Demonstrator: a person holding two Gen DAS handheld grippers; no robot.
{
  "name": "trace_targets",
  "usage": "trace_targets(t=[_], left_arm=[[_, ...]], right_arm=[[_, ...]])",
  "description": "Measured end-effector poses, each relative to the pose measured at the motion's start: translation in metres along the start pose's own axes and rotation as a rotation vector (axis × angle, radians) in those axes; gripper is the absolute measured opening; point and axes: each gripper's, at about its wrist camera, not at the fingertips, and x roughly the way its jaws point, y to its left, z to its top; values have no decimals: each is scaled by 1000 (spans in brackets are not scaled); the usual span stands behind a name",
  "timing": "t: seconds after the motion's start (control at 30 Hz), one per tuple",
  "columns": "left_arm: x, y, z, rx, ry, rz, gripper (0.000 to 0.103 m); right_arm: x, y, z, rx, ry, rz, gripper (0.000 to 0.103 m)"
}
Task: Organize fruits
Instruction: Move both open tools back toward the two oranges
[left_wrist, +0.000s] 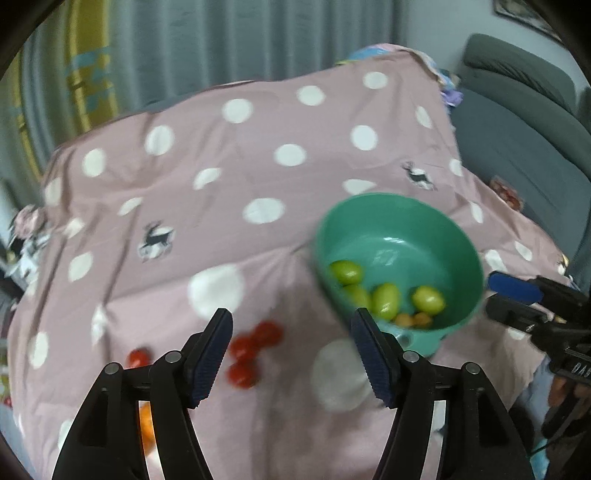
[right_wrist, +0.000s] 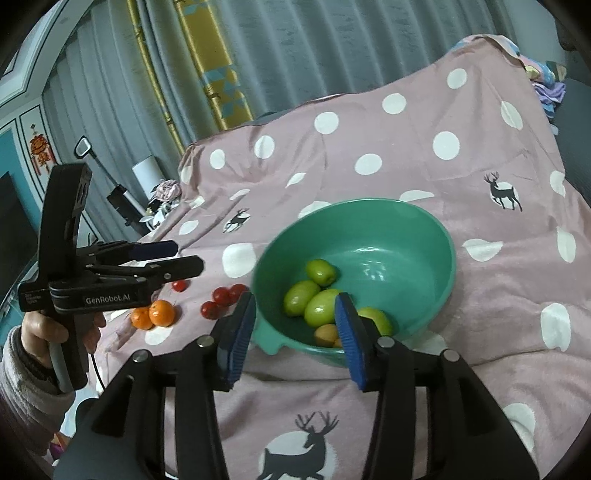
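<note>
room: grey curtains (right_wrist: 295, 48) with a yellow patterned band behind; a grey sofa (left_wrist: 517, 122) at 2 o'clock in the left wrist view.
surface: pink cloth (right_wrist: 406, 155) with white dots and deer prints, draped over a raised surface whose kind cannot be told.
item 1: green bowl (right_wrist: 424, 236), centre of the right wrist view, resting on the cloth. holds four green fruits (right_wrist: 321, 306) and small orange-yellow fruits (right_wrist: 325, 334) at its near wall.
item 2: red cherry tomatoes (right_wrist: 221, 297), a cluster on the cloth at 9 o'clock of the bowl, just beside its rim; one more red tomato (right_wrist: 180, 284) sits apart, further toward 9 o'clock.
item 3: two oranges (right_wrist: 155, 314), touching each other, at 8 o'clock of the tomato cluster.
item 4: left tool (left_wrist: 291, 354), jaws apart at a middling spread, nothing between the pads; the tomato cluster shows on the cloth beyond the gap. a hand (right_wrist: 48, 328) in a pale fleece sleeve (right_wrist: 22, 380) grips its handle.
item 5: right tool (right_wrist: 295, 339), jaws partly apart, holding nothing; its tips stand before the bowl's near rim, whether touching cannot be told.
note: left wrist view is blurred.
</note>
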Motion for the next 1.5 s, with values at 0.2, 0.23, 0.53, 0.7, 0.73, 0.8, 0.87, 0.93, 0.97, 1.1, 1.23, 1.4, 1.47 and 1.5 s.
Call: trace_targets(t=[0.2, 0.23, 0.53, 0.7, 0.73, 0.8, 0.87, 0.93, 0.97, 1.1, 1.23, 1.4, 1.47, 1.5], left_arm=[[-18, 47, -33, -90, 20, 67, 67], [-19, 52, -38, -101, 25, 75, 67], [-30, 98, -95, -175, 96, 140, 67], [-31, 111, -112, -213, 111, 140, 67], [-31, 113, -113, -216, 108, 137, 67], [-31, 114, -117, -221, 99, 130, 67], [-30, 114, -120, -215, 96, 129, 67], [-28, 115, -123, -212, 98, 124, 67], [-27, 116, -125, -217, 97, 116, 67], [-26, 119, -130, -214, 90, 71, 67], [-29, 126, -131, -226, 56, 27, 67], [-25, 133, -131, -227, 42, 13, 67], [-23, 135, -129, -221, 34, 10, 67], [-21, 136, -127, -212, 35, 10, 67]], right_arm=[[-1, 22, -2, -52, 18, 42, 51], [-1, 24, -3, -59, 21, 52, 51], [8, 55, -14, -131, 78, 116, 58], [22, 68, -21, -134, 128, 162, 62], [26, 72, -24, -136, 145, 174, 62], [35, 79, -28, -138, 172, 193, 63], [47, 88, -34, -128, 211, 230, 64], [56, 95, -41, -118, 249, 264, 65], [63, 102, -46, -118, 274, 281, 65], [79, 119, -57, -142, 329, 305, 65], [91, 131, -59, -152, 361, 323, 65], [102, 136, -59, -163, 390, 334, 65], [106, 137, -57, -161, 396, 334, 65], [107, 137, -57, -158, 397, 336, 65]])
